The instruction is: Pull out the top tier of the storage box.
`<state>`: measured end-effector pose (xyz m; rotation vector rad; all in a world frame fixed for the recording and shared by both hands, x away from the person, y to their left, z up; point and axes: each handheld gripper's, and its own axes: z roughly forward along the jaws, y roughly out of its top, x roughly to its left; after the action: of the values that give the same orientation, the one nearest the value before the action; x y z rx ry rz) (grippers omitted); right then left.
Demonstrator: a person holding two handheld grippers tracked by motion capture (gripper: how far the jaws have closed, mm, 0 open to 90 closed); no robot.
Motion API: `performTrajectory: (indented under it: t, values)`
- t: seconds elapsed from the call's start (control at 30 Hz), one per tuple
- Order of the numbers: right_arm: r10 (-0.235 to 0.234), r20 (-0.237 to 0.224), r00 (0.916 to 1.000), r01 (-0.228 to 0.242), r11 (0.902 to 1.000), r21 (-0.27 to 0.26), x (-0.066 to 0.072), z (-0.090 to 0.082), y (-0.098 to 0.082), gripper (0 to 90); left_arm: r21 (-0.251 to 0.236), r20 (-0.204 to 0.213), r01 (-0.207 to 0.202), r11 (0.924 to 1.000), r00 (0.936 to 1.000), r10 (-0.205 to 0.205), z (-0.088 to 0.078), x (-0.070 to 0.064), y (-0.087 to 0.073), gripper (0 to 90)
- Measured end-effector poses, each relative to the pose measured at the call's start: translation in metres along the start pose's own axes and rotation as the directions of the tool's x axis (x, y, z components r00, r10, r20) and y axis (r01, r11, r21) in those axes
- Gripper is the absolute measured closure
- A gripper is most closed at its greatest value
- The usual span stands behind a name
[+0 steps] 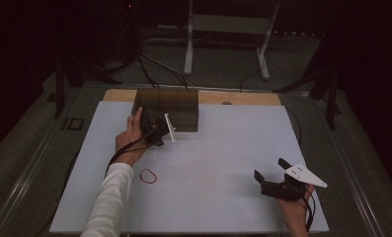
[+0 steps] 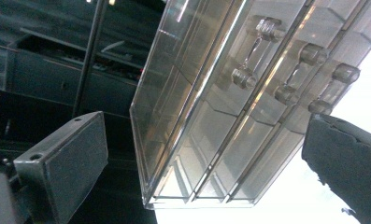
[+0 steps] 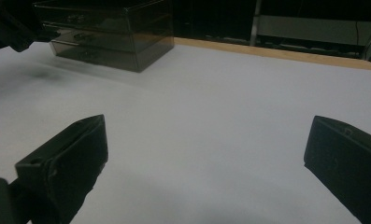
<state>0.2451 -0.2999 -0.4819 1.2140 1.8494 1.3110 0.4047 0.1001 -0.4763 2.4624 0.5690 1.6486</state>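
A smoky clear drawer box [image 1: 167, 107] with three handled drawers stands at the back of the white table top [image 1: 208, 158]. My left gripper [image 1: 156, 127], held in a hand, is right at the box's front left. In the left gripper view the drawer box [image 2: 230, 107] looms close and tilted, and my left gripper [image 2: 206, 135] is open around its fronts with nothing gripped. My right gripper [image 1: 270, 169] hovers open near the front right corner. In its own view my right gripper [image 3: 206, 140] has bare table between its jaws, with the box [image 3: 108, 32] far off.
A red rubber band [image 1: 148, 176] lies on the table near the left forearm. A wooden strip [image 1: 243, 98] runs along the table's back edge. Beyond it are a metal stand [image 1: 228, 34] and cables on a dark floor.
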Motion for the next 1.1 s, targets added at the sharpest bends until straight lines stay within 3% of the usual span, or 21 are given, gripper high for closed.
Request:
performTrajectory:
  t: [0.33,0.5,0.53,0.6,0.73,0.93,1.1]
  values:
    - [0.0,0.002,1.0,0.0,1.0,0.0,0.0,0.0,0.0,0.4,-0.002,-0.048,-0.017,0.9998,0.9987,0.017,-0.001,-0.003,0.004,8.5]
    - [0.002,0.003,1.0,-0.002,1.0,-0.001,0.0,0.0,0.0,0.4,-0.013,-0.077,-0.057,0.9983,0.9955,0.055,-0.003,-0.007,0.005,19.6]
    - [0.002,0.003,1.0,-0.002,1.0,-0.001,0.0,0.0,0.0,0.4,-0.02,-0.082,-0.069,0.9974,0.9943,0.067,-0.003,-0.008,0.005,26.0]
    - [0.002,0.004,1.0,-0.002,1.0,0.0,0.0,0.0,0.0,0.4,-0.03,-0.107,-0.104,0.9941,0.9892,0.1,-0.004,-0.011,0.005,28.6]
    - [0.002,0.004,1.0,-0.002,1.0,-0.001,-0.001,0.0,0.0,0.4,-0.033,-0.126,-0.124,0.9918,0.9849,0.119,-0.005,-0.013,0.007,35.3]
    - [0.001,0.005,1.0,-0.001,1.0,-0.002,-0.001,0.0,0.0,0.4,-0.037,-0.17,-0.186,0.9818,0.9693,0.178,-0.006,-0.019,0.007,53.7]
    - [0.001,0.005,1.0,-0.001,1.0,-0.001,-0.001,0.0,0.0,0.4,-0.037,-0.18,-0.204,0.9782,0.9643,0.195,-0.006,-0.021,0.007,56.8]
